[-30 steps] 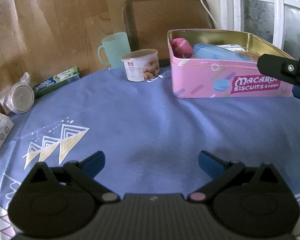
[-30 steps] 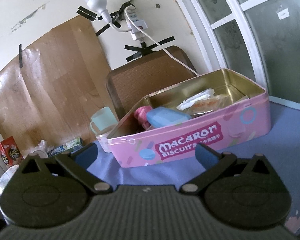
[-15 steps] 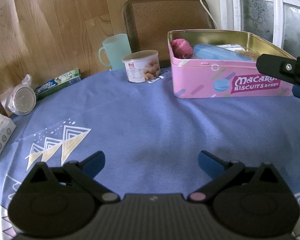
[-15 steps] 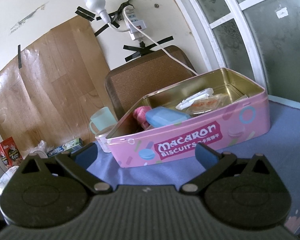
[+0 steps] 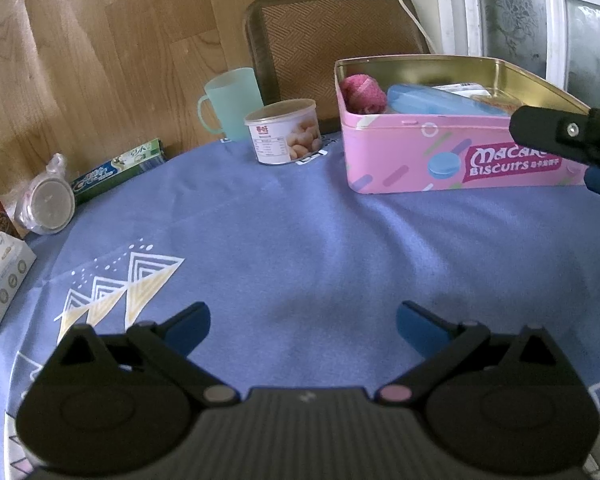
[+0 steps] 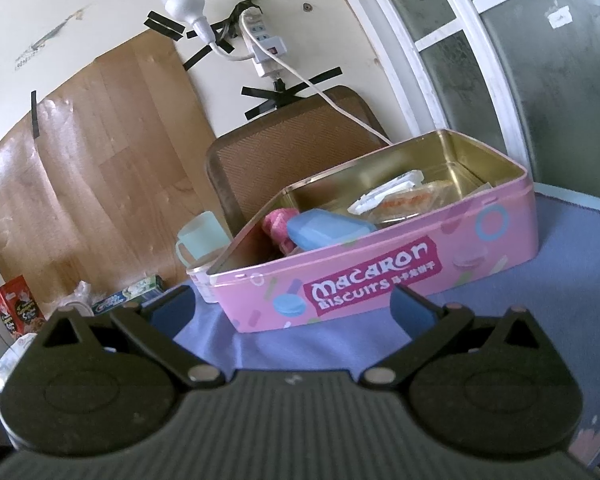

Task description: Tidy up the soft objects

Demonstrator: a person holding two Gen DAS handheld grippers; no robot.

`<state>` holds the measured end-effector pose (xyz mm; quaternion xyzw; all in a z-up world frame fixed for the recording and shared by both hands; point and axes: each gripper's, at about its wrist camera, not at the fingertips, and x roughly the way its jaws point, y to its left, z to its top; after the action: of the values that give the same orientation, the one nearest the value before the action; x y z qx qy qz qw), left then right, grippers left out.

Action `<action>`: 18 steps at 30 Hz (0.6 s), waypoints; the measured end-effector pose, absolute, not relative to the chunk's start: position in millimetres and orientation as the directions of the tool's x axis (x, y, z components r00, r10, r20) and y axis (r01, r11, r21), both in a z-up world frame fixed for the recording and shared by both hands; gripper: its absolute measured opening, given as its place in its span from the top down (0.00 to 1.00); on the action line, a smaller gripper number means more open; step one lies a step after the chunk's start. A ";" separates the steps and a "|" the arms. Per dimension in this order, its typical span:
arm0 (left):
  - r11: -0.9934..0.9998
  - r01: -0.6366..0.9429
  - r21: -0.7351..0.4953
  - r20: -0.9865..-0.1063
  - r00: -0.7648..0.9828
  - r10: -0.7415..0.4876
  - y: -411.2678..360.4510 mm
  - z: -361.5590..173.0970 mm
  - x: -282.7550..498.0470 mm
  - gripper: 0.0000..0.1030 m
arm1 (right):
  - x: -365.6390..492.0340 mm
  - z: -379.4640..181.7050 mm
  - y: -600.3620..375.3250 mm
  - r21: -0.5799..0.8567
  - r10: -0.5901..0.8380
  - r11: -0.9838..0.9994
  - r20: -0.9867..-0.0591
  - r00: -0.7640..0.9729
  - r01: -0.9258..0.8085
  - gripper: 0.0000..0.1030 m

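Observation:
A pink Macaron Biscuits tin (image 5: 403,160) (image 6: 379,272) stands open on the blue tablecloth. Inside lie a pink knitted soft thing (image 5: 361,94) (image 6: 278,226), a light blue pouch (image 5: 431,102) (image 6: 323,230) and clear wrapped packets (image 6: 399,200). My left gripper (image 5: 303,325) hovers open over bare cloth, well in front of the tin, holding nothing. My right gripper (image 6: 290,304) is open and empty just in front of the tin's long side; in the left wrist view one of its fingers (image 5: 555,132) reaches in from the right edge.
Behind the cloth stand a mint cup (image 5: 230,100), a snack can (image 5: 286,132) and a brown chair back (image 5: 335,36). At the left lie a green box (image 5: 116,170), a bagged round lid (image 5: 48,204), a white carton (image 5: 0,276) and a red box (image 6: 16,308).
The left wrist view has drifted slightly, so the tin and can sit a bit higher and to the right. The right gripper has eased a little closer to the tin. Both stay open.

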<state>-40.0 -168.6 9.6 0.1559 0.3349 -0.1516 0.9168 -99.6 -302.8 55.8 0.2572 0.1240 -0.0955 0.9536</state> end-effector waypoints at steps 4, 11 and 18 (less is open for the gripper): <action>0.906 0.381 0.183 -0.661 0.730 -0.173 -169.3 9.7 -40.2 0.00 | -99.4 55.1 -302.3 0.470 -0.120 0.846 -0.291 0.949 0.251 0.00; 0.908 0.381 0.174 -0.655 0.733 -0.182 -170.6 9.4 -40.9 0.00 | -98.6 52.4 -303.7 0.477 -0.123 0.840 -0.297 0.947 0.259 0.00; 0.916 0.374 0.143 -0.662 0.724 -0.192 -161.2 8.7 -35.1 0.00 | -96.0 54.0 -298.7 0.461 -0.126 0.848 -0.305 0.944 0.262 0.00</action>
<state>-35.1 -161.2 8.7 0.1346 0.3380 -0.1539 0.9187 -96.0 -298.7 54.0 0.2565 0.1327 -0.1021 0.9519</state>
